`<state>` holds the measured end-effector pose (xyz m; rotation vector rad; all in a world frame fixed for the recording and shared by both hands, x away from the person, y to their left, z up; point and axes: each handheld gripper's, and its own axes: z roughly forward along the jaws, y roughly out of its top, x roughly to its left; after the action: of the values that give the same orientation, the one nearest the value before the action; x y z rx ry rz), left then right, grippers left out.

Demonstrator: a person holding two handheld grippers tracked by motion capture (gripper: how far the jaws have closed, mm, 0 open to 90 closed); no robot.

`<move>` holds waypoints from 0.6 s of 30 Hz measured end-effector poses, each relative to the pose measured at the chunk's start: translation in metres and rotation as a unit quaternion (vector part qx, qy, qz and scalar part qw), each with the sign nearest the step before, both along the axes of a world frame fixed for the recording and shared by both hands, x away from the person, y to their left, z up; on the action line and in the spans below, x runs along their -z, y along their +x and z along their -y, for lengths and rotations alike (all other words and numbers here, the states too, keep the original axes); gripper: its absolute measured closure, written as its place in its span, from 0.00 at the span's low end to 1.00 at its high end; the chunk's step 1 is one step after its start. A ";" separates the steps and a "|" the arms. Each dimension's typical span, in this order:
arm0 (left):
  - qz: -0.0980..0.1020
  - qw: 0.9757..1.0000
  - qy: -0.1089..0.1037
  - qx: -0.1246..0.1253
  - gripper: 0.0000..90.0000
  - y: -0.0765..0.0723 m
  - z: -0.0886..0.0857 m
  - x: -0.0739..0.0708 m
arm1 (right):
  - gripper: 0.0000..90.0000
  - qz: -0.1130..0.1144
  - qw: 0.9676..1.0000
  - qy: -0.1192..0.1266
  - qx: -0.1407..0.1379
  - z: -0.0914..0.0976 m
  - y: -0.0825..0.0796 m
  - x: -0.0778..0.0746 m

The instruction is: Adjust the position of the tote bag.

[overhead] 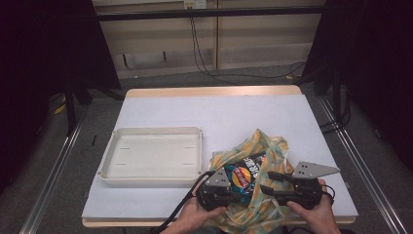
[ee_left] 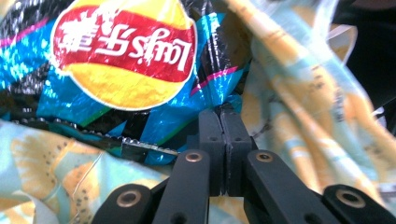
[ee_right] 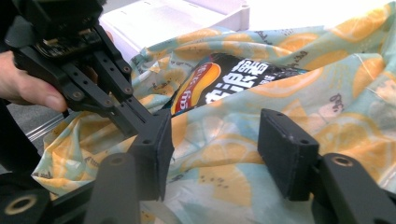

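A black and blue chips bag (overhead: 243,174) with a red and yellow logo (ee_left: 123,51) lies partly inside a cloth bag (overhead: 265,146) printed with orange slices, at the table's near edge. My left gripper (overhead: 233,195) comes in from the left. Its pads are pressed together (ee_left: 225,116) at the chips bag's crimped lower edge, pinching the foil. My right gripper (overhead: 267,182) hovers at the cloth bag's right side. Its jaws stand wide apart (ee_right: 219,149) above the fabric (ee_right: 233,177) with nothing pressed between the pads. The left gripper (ee_right: 149,119) also shows in the right gripper view, its tips hidden behind my right jaw.
A shallow white tray (overhead: 109,178) sits on the white table (overhead: 219,112) to the left of the bags, close to my left hand. Cables trail from both grippers over the near edge. Dark curtains flank the table.
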<state>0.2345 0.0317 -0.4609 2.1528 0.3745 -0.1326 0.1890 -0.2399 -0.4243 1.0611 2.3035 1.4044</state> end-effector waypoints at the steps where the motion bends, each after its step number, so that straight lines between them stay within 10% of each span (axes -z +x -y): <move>1: 0.006 1.000 0.000 -0.001 0.99 -0.001 0.000 -0.004 | 0.48 0.002 1.000 0.001 0.000 -0.001 0.000 -0.001; 18: 0.013 0.996 -0.087 -0.017 1.00 0.012 0.005 -0.048 | 0.42 0.025 1.000 -0.005 0.011 -0.007 -0.004 -0.008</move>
<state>0.2461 0.0263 -0.4125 1.9740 0.3715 -0.1135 0.1852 -0.2325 -0.4158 1.0334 2.2539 1.3950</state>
